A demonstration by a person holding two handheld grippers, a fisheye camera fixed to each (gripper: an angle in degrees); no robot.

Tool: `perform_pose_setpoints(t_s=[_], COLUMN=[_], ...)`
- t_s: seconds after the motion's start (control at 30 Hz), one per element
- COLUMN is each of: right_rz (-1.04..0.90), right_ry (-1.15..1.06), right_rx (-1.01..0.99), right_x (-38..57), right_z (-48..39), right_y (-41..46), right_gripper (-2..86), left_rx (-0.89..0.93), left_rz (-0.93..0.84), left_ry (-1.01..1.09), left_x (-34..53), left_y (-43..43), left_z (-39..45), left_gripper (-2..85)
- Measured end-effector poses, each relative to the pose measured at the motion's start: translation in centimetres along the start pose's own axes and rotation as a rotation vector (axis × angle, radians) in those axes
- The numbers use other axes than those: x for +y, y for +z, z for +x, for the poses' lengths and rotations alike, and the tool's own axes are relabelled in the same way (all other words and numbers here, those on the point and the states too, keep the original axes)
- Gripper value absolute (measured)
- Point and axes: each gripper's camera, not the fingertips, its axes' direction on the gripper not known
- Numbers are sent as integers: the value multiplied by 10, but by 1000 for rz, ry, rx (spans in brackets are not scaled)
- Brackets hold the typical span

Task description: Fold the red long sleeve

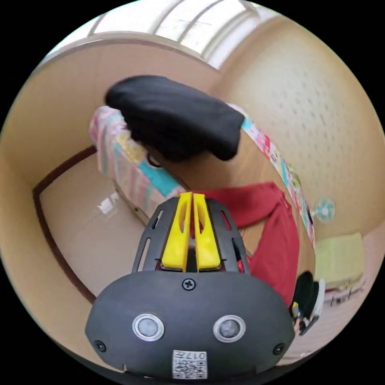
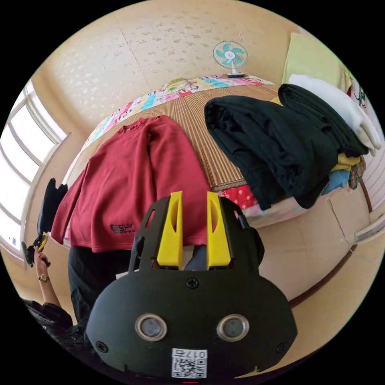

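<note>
Red long sleeve (image 2: 140, 176): soft matt knit cloth, mostly smooth, small printed patch near the hem. It lies on a woven mat (image 2: 208, 132), ribbed and straw-like, edged in glossy-looking patterned fabric. Black clothes pile (image 2: 276, 148) to the right: matt cloth, heavy folds. My right gripper (image 2: 194, 208): smooth yellow plastic jaws on a matt black plastic body with metal screw heads. Left gripper (image 1: 191, 216) reads the same. Far wall (image 2: 168, 44): matt textured paper.

Hidden and blurred parts

The red shirt's (image 2: 136, 180) hem is covered by the right gripper (image 2: 194, 200); beside the shirt, the black clothes pile (image 1: 176, 116) is blurred.
</note>
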Motion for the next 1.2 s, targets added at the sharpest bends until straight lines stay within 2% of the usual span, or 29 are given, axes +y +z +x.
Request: perform_pose_setpoints(t_s=[0.03, 0.1, 0.13, 0.23, 0.27, 0.33, 0.4, 0.43, 0.5, 0.6, 0.73, 0.77, 0.8, 0.83, 0.87, 0.9, 0.93, 1.0, 1.07, 1.13, 1.2], right_rz=[-58, -200, -331, -330, -301, -74, 131, 252, 306, 202, -131, -161, -216, -305, -331, -202, -172, -285, -374, -476, -519], right_ry=[11, 16, 6, -94, -121, -139, 13, 161, 278, 104, -191, -223, -277, -312, -322, -347, -408, -458, -509, -533, -483], right_rx=[1, 15, 0, -35, -10, 213, 332, 307, 190, -63, -231, -268, -322, -320, -278, -147, -63, 0, 61, 77, 35], right_x=[-3, -7, -10, -27, -34, -69, -98, -109, -117, -117, -68, -57, -35, -12, 0, 24, 44, 62, 81, 103, 111], right_z=[10, 20, 24, 19, 18, 30, 67, 102, 138, 110, 0, -14, -39, -59, -66, -73, -79, -79, -70, -47, -22], right_y=[5, 25, 42, 1, -18, -116, -193, -235, -271, -262, -149, -134, -108, -83, -75, -91, -107, -124, -144, -162, -177], right_gripper=[116, 114, 102, 48, 46, 47, 54, 65, 97, 102, 76, 73, 65, 57, 53, 43, 35, 27, 21, 14, 10], left_rx=[-28, 103, 193, 231, 220, 286, 376, 396, 361, 303, 305, 274, 244, 217, 233, 231, 223, 242, 178, 169, 221], left_rz=[86, 124, 109, -21, -81, -151, -225, -254, -271, -305, -483, -560, -559, -519, -556, -585, -645, -731, -819, -811, -718], left_ry=[-118, -134, -108, 48, 122, 256, 372, 420, 451, 479, 479, 490, 497, 530, 578, 596, 627, 674, 728, 685, 510], left_x=[1, 6, 12, 34, 44, 59, 71, 78, 83, 82, 86, 94, 97, 100, 103, 105, 109, 116, 127, 122, 99], left_y=[-30, -55, -61, -58, -57, -58, -59, -60, -61, -57, -21, -9, -9, -24, -35, -40, -52, -74, -104, -127, -150], left_z=[-31, -56, -61, -38, -24, -1, 21, 33, 46, 63, 82, 86, 86, 86, 87, 86, 81, 72, 53, 27, -13], left_gripper=[6, 24, 32, 50, 63, 73, 84, 95, 115, 134, 112, 93, 83, 61, 36, 35, 32, 32, 45, 74, 118])
